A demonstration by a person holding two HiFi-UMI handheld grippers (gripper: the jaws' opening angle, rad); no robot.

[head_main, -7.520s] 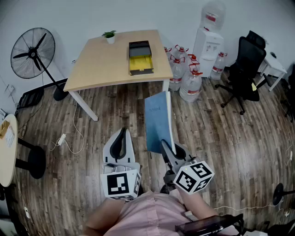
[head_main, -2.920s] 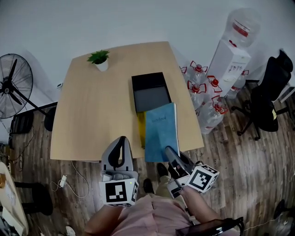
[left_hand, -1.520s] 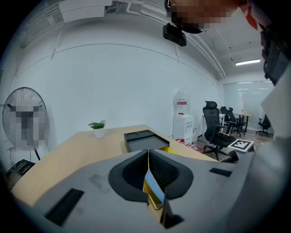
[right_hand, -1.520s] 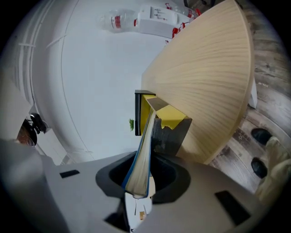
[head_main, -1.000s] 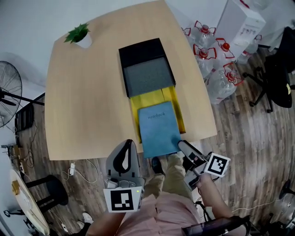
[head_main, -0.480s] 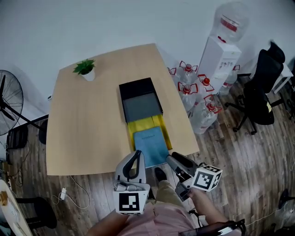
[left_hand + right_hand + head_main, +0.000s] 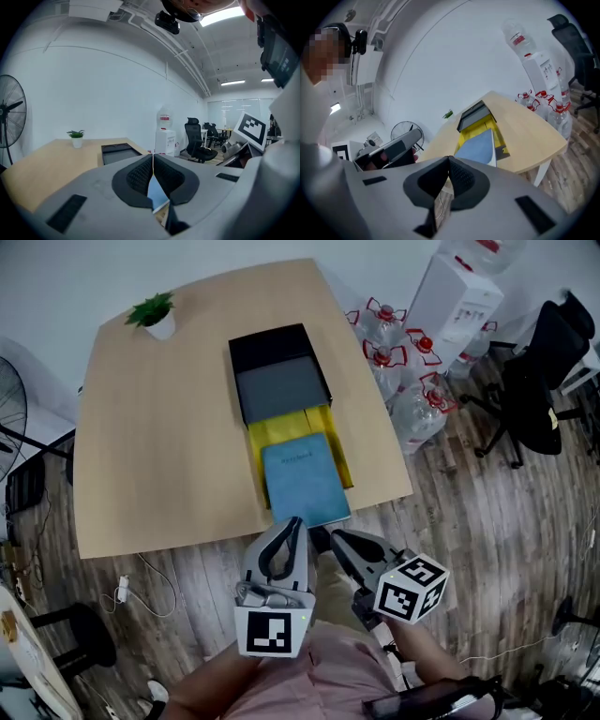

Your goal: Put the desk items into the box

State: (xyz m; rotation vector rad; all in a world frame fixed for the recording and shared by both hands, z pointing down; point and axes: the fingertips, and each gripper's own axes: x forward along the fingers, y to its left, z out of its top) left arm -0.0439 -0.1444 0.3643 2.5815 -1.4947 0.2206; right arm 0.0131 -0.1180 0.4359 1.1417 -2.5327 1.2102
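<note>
A blue notebook (image 7: 305, 481) lies flat on a yellow tray (image 7: 272, 430) that adjoins a black box with a grey inside (image 7: 279, 381) on the wooden table (image 7: 159, 446). The notebook's near end reaches almost to the table's front edge. My right gripper (image 7: 337, 538) is shut and empty, just off that edge and apart from the notebook. My left gripper (image 7: 293, 524) is shut beside it, also empty. In the right gripper view the notebook (image 7: 480, 145) lies beyond the shut jaws (image 7: 449, 159). The left gripper view shows the black box (image 7: 119, 152) past the shut jaws (image 7: 153, 157).
A small potted plant (image 7: 152, 313) stands at the table's far left corner. Several water bottles (image 7: 398, 348) and a white dispenser (image 7: 459, 287) crowd the floor to the right, with a black office chair (image 7: 534, 371) beyond. A cable and plug (image 7: 122, 587) lie on the floor at left.
The right gripper has let go of the blue notebook, which now rests on the yellow tray, and has drawn back off the table's edge. The left gripper stays shut and empty.
</note>
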